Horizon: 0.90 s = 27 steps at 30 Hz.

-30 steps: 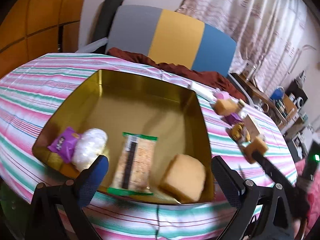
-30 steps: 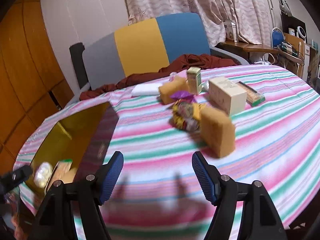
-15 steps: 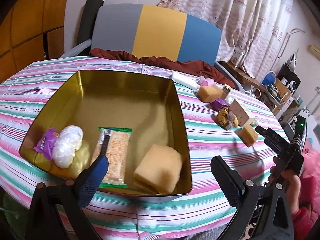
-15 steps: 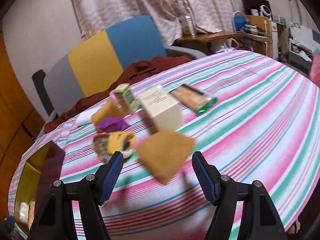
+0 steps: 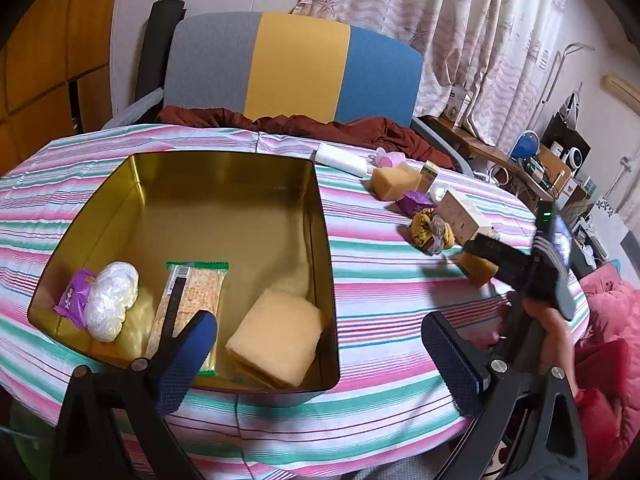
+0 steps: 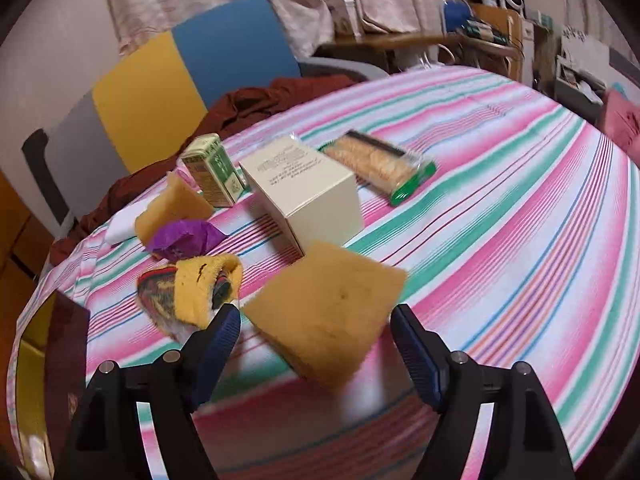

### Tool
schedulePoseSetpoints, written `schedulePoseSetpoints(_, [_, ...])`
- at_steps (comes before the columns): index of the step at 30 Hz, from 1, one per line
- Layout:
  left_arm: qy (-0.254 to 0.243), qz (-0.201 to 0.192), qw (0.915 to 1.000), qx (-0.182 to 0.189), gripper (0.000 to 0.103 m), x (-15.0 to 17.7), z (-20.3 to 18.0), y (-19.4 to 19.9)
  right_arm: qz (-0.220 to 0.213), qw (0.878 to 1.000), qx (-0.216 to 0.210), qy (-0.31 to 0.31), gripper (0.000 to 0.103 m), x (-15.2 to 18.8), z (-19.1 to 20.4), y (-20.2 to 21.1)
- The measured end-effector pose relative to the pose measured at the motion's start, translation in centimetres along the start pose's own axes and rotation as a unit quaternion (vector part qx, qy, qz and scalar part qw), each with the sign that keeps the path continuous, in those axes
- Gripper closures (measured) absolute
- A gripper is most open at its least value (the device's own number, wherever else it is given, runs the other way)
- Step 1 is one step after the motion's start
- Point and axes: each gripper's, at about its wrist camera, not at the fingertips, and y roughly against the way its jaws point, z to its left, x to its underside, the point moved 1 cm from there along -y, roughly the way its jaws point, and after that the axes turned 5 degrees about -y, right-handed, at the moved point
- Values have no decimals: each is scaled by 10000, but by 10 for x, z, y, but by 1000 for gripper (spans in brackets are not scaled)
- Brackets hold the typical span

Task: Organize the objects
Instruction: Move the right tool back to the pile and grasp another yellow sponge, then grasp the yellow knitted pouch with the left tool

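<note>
The yellow sponge (image 6: 326, 312) lies on the striped tablecloth (image 6: 500, 220) just ahead of my right tongs (image 6: 316, 342), whose jaws stand wide apart on either side of it, not touching it. Beside it to the left is a rolled yellow patterned cloth (image 6: 192, 296), with a purple wrapper (image 6: 184, 238) and a second sponge (image 6: 172, 208) behind that. A cream carton (image 6: 308, 188) stands just behind the near sponge, a green box (image 6: 214, 170) at its left and a cracker packet (image 6: 380, 166) at its right.

My left tongs (image 5: 320, 356) hang open and empty over the near edge of the gold tin (image 5: 224, 184). Inside it, along the near wall, lie a purple sachet (image 5: 74, 298), a white bag (image 5: 110, 300), a cracker pack (image 5: 188, 304) and a sponge block (image 5: 276, 336).
</note>
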Motion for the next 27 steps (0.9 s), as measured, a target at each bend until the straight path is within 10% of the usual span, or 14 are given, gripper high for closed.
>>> schedulePoseSetpoints(11, [-304, -32, 9994, 182, 0, -24, -31, -17, -300, 9995, -121, 28, 40, 5, -22, 3])
schedulePoseSetpoints(27, [-744, 378, 9942, 678, 0, -89, -125, -101, -896, 9953, -98, -361, 40, 16, -53, 19])
